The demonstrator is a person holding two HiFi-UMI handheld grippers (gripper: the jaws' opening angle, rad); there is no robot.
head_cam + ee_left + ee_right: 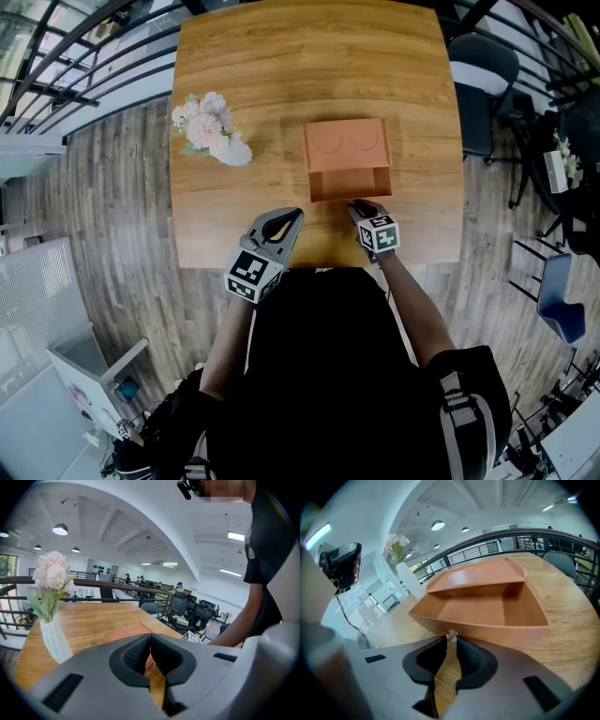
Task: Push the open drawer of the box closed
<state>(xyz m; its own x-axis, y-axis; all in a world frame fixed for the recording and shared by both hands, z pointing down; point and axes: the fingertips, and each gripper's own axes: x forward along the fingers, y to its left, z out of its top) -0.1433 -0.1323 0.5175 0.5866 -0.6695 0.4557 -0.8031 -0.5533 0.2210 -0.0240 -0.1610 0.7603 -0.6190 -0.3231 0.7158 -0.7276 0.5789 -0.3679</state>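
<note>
The orange-brown box (346,143) stands mid-table with its drawer (350,182) pulled out toward me. In the right gripper view the drawer (487,612) is empty and its front wall is right before the jaws. A small clear knob (452,636) on that wall sits between the tips of my right gripper (452,642), which is shut on it. The head view shows the right gripper (359,208) touching the drawer front. My left gripper (289,217) is shut and empty, to the left of the drawer near the table's front edge. The box (129,632) shows beyond the left gripper (150,637).
A white vase of pink flowers (214,133) stands on the wooden table (234,56) left of the box, apart from it; the vase (54,639) is left of the left gripper. Office chairs (483,84) and a railing lie past the table's right side.
</note>
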